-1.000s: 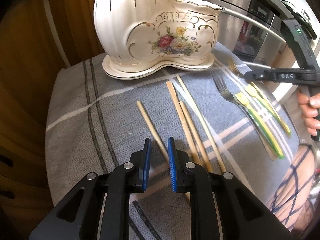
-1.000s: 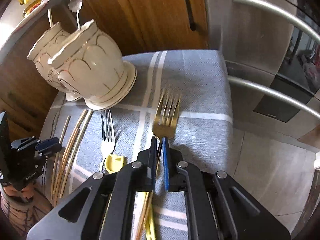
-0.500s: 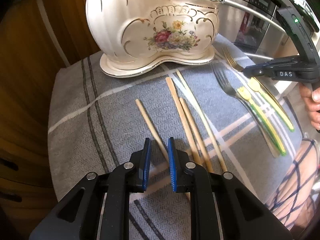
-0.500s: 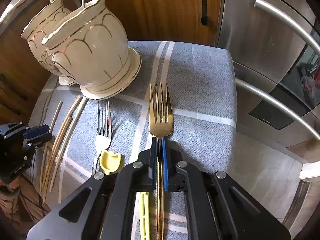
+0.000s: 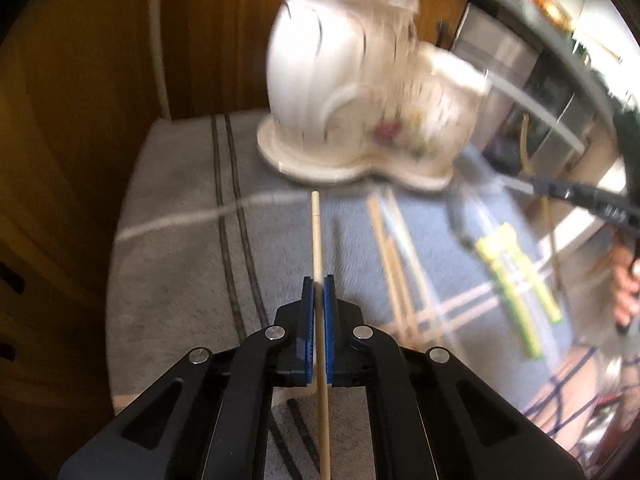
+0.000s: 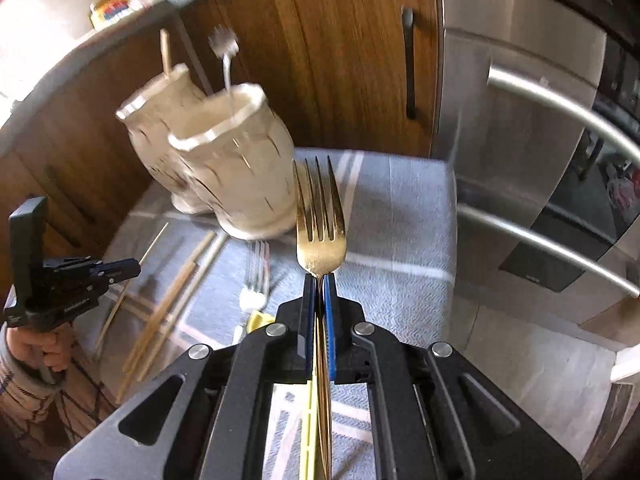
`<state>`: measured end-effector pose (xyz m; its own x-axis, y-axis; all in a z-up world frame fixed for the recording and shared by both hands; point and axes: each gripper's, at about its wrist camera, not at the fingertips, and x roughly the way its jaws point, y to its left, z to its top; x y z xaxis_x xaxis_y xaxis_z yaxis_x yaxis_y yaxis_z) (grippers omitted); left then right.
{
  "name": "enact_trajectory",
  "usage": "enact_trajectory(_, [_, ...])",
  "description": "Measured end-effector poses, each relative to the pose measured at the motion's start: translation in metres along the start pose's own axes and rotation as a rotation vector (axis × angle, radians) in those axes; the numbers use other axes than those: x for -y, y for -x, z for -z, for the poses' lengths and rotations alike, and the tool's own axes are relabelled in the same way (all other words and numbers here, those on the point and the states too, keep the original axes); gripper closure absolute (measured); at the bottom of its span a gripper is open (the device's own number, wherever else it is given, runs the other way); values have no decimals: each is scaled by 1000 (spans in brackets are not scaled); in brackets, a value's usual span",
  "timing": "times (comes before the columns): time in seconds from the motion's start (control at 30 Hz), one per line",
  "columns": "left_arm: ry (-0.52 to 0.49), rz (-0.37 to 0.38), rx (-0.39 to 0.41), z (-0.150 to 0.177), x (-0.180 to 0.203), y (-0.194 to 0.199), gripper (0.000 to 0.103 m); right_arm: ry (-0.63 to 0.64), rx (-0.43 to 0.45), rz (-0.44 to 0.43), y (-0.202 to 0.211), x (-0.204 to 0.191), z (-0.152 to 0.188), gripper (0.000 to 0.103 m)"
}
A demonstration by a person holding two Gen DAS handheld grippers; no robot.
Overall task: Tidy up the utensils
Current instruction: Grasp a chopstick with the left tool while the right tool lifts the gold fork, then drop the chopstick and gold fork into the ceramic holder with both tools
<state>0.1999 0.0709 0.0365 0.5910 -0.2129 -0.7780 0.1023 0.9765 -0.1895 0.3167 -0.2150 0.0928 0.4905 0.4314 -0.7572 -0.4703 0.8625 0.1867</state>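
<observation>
While both grippers carry a utensil, the job reads as partway through, maybe under half. Left gripper (image 5: 317,300): jaws clamped tight on a wooden chopstick (image 5: 316,232), which runs out toward 12 o'clock in the left wrist view, tip aimed at the base of the ceramic holder (image 5: 360,92). It looks clear of the cloth, though blur makes that hard to confirm. Right gripper (image 6: 319,300): jaws pinched on the neck of a gold fork (image 6: 320,236), tines pointing to 12 o'clock, holder at about 10 o'clock from it in the right wrist view.

Done so far, judging by what sticks up from the two-pot holder (image 6: 216,152): a wooden stick (image 6: 165,52) in the far pot and a thin metal utensil with a round decorated end (image 6: 226,56) in the near pot. Anything else inside is hidden.

Left on the cloth-covered table (image 6: 400,208): several loose chopsticks (image 6: 176,292) at about 8 o'clock from the fork, a silver fork (image 6: 256,272) just left of the right gripper, and green-yellow handled pieces (image 5: 516,272) at 3 o'clock in the left wrist view, count unclear from blur. A yellow strip (image 6: 307,432) also shows beneath the right jaws.

Judgement: both held items still need dropping into the pots, then at least five more pickups.
</observation>
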Motion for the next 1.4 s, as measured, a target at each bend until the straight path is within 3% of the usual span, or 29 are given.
enact_trajectory(0.3, [34,-10,300,-43,5,76,99,7,127,-18,32,-4,-27,99])
enact_trajectory(0.53, [-31,-19,444,-92,21,109,98,50,198,-26,56,-18,-58,99])
enact_trajectory(0.73, [23,3,562,-138,17,124,98,71,291,-56,83,-34,-93,99])
enact_trajectory(1.0, [52,63,653,-185,21,96,98,98,369,-90,84,-63,-143,99])
enact_trajectory(1.2, [64,37,692,-185,22,60,98,126,377,-57,63,-74,-160,99])
enact_trajectory(1.4, [67,-35,750,-165,18,34,98,134,315,-27,17,-70,-150,99])
